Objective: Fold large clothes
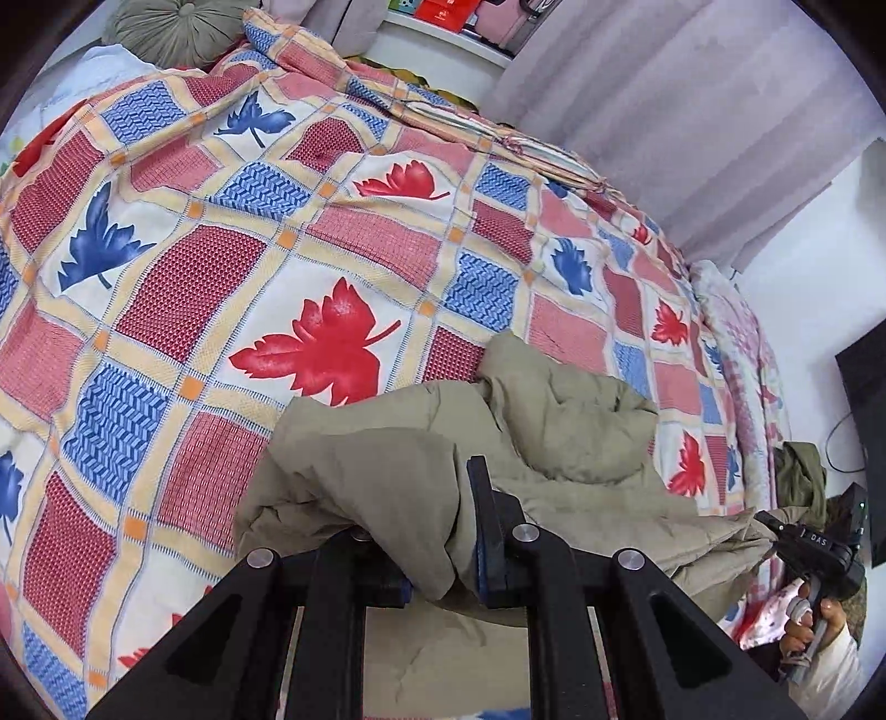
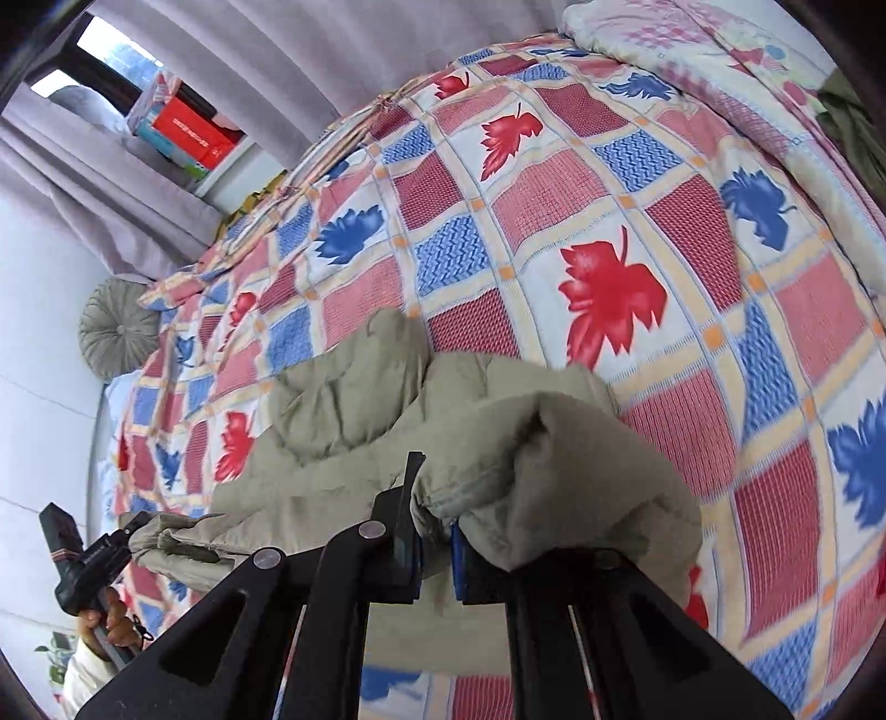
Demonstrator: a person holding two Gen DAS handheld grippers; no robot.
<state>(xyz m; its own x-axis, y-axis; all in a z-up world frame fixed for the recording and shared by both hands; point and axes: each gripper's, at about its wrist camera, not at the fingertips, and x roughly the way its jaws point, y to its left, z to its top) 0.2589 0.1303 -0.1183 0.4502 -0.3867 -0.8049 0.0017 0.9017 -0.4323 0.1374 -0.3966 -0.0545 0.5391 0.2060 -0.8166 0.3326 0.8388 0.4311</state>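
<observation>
The left gripper (image 1: 443, 531) is clamped on a fold of the khaki jacket (image 1: 554, 432); the right gripper (image 2: 434, 520) pinches another edge likewise; the jacket hangs bunched between them, draping forward onto the leaf-patterned quilt (image 1: 221, 249) covering the bed; a round cushion (image 1: 177, 27) lies beyond.

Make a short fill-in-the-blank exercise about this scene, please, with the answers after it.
1. Both grippers are shut on the ____-coloured jacket.
2. The bedspread shows red and blue ____.
3. A round ____ lies at the far end of the bed.
4. In the left gripper's view, the right gripper holds the jacket's ____ end.

Answers: khaki; leaves; cushion; right
</observation>
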